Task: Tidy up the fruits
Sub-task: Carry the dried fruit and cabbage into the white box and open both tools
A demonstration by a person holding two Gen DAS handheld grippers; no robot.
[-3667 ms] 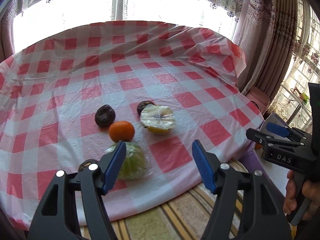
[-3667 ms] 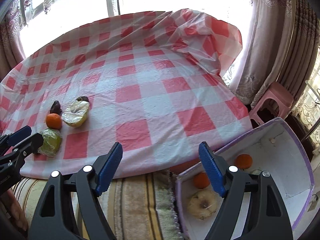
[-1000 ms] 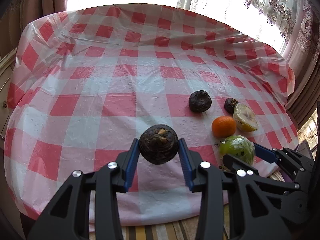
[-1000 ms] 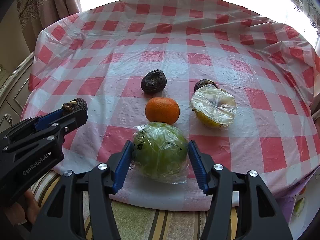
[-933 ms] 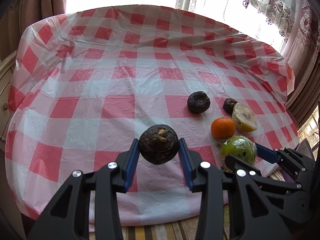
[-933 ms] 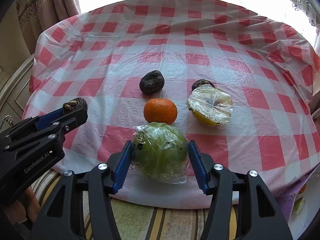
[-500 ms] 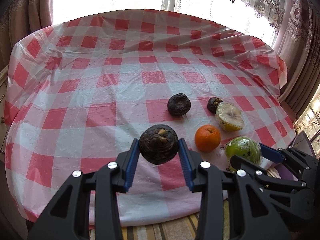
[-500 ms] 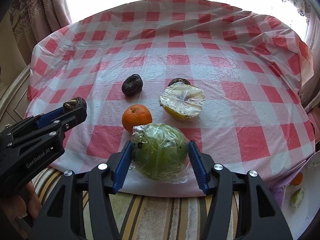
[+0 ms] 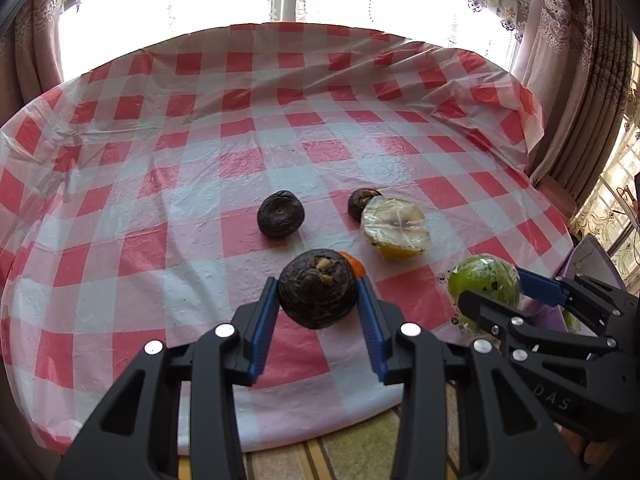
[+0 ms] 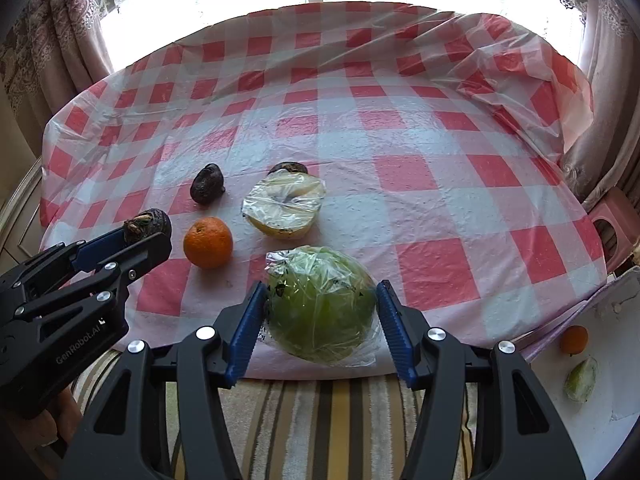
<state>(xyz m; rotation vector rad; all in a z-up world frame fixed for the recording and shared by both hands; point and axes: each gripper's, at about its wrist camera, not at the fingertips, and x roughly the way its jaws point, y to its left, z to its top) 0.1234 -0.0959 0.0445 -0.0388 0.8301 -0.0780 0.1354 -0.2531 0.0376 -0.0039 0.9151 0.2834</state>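
Observation:
My left gripper (image 9: 318,300) is shut on a dark wrinkled fruit (image 9: 317,294), held above the near edge of the checked table (image 9: 200,160). It also shows in the right wrist view (image 10: 146,222). My right gripper (image 10: 320,312) is shut on a green fruit wrapped in plastic (image 10: 320,304), also held up near the table's front edge; it shows in the left wrist view (image 9: 482,280). On the table lie an orange (image 10: 208,242), a wrapped cut yellow fruit (image 10: 284,206) and two dark fruits (image 10: 207,189) (image 10: 288,168).
A white box with a purple rim (image 10: 600,360) stands on the floor at the right and holds an orange (image 10: 573,340) and a green piece (image 10: 580,376). A pink stool (image 10: 608,220) stands beside the table. A striped cushion (image 10: 320,420) lies below the grippers.
Both grippers have swung to the right with their fruits still held. The fruits on the table now sit further left in the views, and the box has come into the right wrist view.

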